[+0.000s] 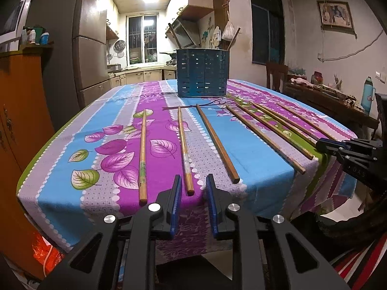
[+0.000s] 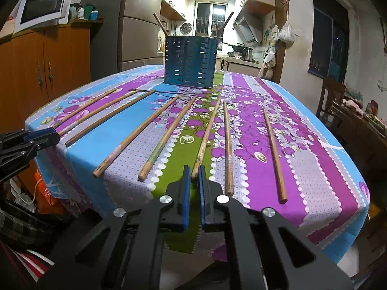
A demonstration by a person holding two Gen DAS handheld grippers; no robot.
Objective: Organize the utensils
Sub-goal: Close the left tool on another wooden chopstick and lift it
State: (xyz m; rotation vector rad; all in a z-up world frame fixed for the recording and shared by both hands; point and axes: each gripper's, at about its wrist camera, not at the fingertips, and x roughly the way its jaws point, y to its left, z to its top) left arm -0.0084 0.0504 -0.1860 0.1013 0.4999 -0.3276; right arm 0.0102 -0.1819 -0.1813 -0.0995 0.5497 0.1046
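Observation:
Several wooden chopsticks lie fanned out on the flowered tablecloth [image 1: 254, 149]. A blue slotted utensil holder [image 1: 202, 72] stands at the far end, also in the right wrist view [image 2: 189, 61], with a few sticks in it. My left gripper [image 1: 193, 181] is open at the near edge, its jaws on either side of one chopstick's [image 1: 184, 145] near end. My right gripper [image 2: 194, 171] is nearly closed, with the near end of another chopstick [image 2: 206, 135] between its tips; a narrow gap still shows. Each gripper shows in the other's view [image 1: 338, 147] [image 2: 41, 135].
An orange wooden cabinet [image 2: 48, 65] with a microwave [image 2: 43, 6] stands left of the table. A fridge [image 1: 92, 48] and kitchen counters lie beyond. A chair [image 1: 275, 75] and a cluttered side table [image 1: 326, 94] stand to the right.

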